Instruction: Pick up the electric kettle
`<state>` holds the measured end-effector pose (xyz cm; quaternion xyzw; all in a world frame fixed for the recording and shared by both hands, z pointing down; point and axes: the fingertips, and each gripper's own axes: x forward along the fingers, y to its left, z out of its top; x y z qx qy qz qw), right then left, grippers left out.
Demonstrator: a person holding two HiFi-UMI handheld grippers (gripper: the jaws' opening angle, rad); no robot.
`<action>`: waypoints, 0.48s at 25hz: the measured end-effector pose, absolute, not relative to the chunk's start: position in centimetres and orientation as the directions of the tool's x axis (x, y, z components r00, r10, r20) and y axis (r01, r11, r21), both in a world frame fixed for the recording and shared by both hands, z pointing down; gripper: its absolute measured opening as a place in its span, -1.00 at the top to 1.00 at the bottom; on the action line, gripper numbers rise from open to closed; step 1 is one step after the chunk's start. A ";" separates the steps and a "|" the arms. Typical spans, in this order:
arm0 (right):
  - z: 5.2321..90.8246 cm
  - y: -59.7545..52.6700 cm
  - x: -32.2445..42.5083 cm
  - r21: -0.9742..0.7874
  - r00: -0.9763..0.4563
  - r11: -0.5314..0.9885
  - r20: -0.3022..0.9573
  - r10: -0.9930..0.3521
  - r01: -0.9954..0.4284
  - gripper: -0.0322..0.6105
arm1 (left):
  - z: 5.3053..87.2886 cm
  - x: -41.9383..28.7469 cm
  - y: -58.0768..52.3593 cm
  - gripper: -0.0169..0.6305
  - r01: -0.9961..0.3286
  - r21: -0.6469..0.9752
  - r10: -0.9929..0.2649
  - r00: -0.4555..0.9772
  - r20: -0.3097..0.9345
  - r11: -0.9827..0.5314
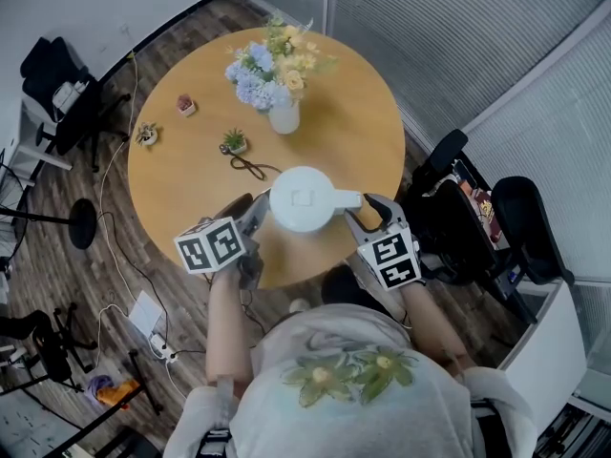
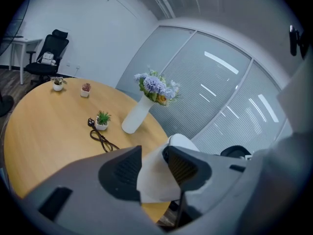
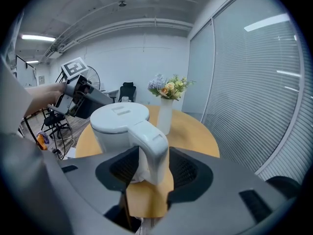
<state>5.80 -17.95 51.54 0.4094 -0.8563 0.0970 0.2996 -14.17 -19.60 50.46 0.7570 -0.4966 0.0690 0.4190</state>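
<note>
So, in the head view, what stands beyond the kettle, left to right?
Small green plant in pale pot, tiny reddish plant in white pot, spiky green plant in white pot, white vase of blue and yellow flowers.

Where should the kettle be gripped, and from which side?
By the handle, coming from the person's right with the right hand-held gripper. It juts out that way from the wide round kettle, a narrow bar that fits between the jaws, which sit against both its sides.
</note>
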 end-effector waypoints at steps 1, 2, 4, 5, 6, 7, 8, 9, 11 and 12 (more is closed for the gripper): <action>51.8 -18.0 5.8 0.079 -0.487 0.650 0.597 -0.638 -0.755 0.26 | 50.5 -14.2 -19.6 0.42 -0.805 0.573 -0.691 0.502 0.520 -0.154; 52.0 -18.1 5.7 0.079 -0.487 0.654 0.601 -0.633 -0.752 0.26 | 50.6 -14.2 -19.6 0.42 -0.800 0.581 -0.689 0.506 0.519 -0.150; 52.5 -18.2 5.6 0.077 -0.489 0.657 0.605 -0.628 -0.750 0.27 | 50.7 -14.1 -19.6 0.42 -0.784 0.606 -0.683 0.518 0.515 -0.137; 52.6 -18.2 5.6 0.076 -0.488 0.656 0.605 -0.629 -0.751 0.27 | 50.7 -14.0 -19.5 0.43 -0.771 0.623 -0.678 0.528 0.511 -0.130; 52.7 -18.3 5.6 0.077 -0.487 0.655 0.605 -0.630 -0.752 0.27 | 50.7 -13.8 -19.5 0.45 -0.757 0.642 -0.674 0.539 0.506 -0.124; 52.8 -18.4 5.6 0.078 -0.485 0.652 0.603 -0.633 -0.754 0.27 | 50.7 -13.7 -19.5 0.50 -0.742 0.660 -0.669 0.551 0.499 -0.118; 52.9 -18.4 5.6 0.079 -0.483 0.650 0.602 -0.636 -0.756 0.29 | 50.7 -13.5 -19.5 0.54 -0.728 0.676 -0.663 0.563 0.493 -0.116; 52.9 -18.5 5.6 0.080 -0.482 0.647 0.601 -0.638 -0.758 0.31 | 50.6 -13.4 -19.5 0.58 -0.717 0.687 -0.658 0.573 0.488 -0.116; 53.0 -18.6 5.7 0.080 -0.480 0.643 0.598 -0.642 -0.762 0.32 | 50.6 -13.2 -19.5 0.62 -0.704 0.700 -0.648 0.590 0.482 -0.120; 53.0 -18.7 5.7 0.082 -0.478 0.641 0.596 -0.645 -0.763 0.32 | 50.5 -13.1 -19.5 0.64 -0.698 0.706 -0.644 0.597 0.479 -0.122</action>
